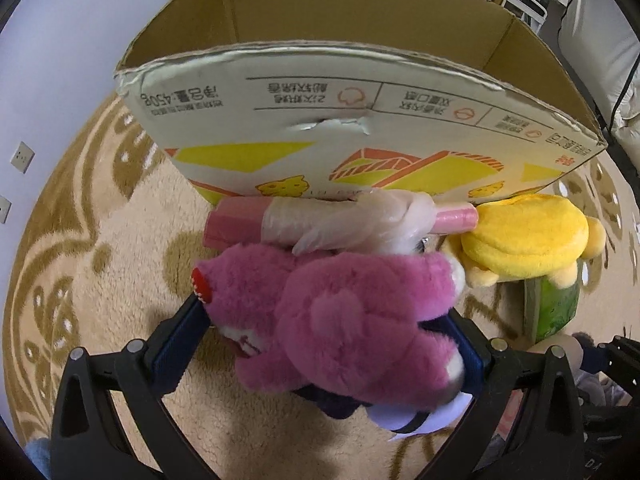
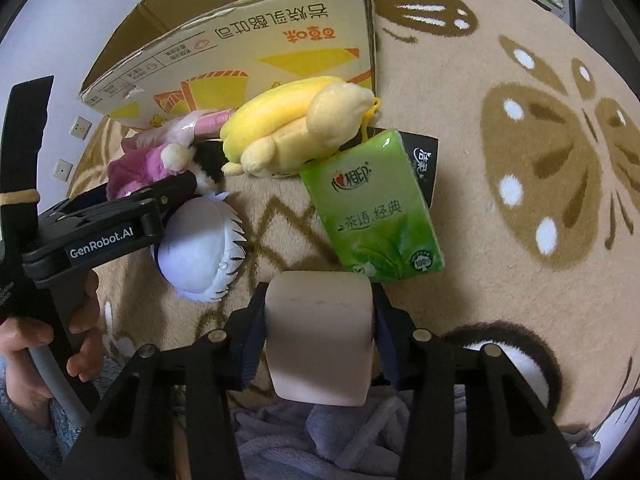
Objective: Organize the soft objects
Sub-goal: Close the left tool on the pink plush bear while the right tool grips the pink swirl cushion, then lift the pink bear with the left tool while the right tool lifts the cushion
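Observation:
My left gripper (image 1: 324,320) is shut on a pink plush bear (image 1: 344,320), held just above the carpet in front of an open cardboard box (image 1: 360,128). The bear also shows in the right wrist view (image 2: 136,168). My right gripper (image 2: 320,316) is shut on a pale pink soft block (image 2: 320,332). A yellow plush toy (image 1: 524,236) lies against the box, also in the right wrist view (image 2: 296,128). A pink roll in clear plastic (image 1: 320,220) lies at the box's foot.
A green tissue pack (image 2: 376,208) lies on a black pack (image 2: 424,160) on the patterned beige carpet (image 2: 520,240). A white plush (image 2: 200,252) lies below the left gripper's body. Grey fabric (image 2: 320,440) lies at the near edge.

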A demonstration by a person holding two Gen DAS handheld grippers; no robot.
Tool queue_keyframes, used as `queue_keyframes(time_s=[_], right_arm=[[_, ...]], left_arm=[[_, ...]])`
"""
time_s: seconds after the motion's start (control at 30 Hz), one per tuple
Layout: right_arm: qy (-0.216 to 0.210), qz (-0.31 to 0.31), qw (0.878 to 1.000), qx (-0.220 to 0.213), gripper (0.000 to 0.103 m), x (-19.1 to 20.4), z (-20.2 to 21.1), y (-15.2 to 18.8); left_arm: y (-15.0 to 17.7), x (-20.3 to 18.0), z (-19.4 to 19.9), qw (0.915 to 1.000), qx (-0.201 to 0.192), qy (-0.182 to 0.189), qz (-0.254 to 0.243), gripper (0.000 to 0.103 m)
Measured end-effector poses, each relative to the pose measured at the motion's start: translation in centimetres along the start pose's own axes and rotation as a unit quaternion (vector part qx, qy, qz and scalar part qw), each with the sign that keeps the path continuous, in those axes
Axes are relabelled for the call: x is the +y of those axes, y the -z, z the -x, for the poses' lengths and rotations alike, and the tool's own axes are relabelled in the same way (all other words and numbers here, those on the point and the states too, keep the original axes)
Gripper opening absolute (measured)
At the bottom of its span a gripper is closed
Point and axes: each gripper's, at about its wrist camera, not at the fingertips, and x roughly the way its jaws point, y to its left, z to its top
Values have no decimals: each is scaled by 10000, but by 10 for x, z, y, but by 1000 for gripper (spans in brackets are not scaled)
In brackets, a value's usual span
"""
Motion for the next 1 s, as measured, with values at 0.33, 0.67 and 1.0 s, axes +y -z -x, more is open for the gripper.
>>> queue_keyframes(time_s=[0.33,0.67,1.0], right_arm=[[-136,65,9993,-334,45,-7,18,-2],[-409,165,9957,-820,44,1,41,-15],[-495,295,9915,-1168,44,-2,55,11]], left_arm=[[8,-5,6,9997,-138,-175,-112,82],[21,-4,33,9982,-375,-432,-173,82],[42,-1,72,9950,-761,-649,-69,82]])
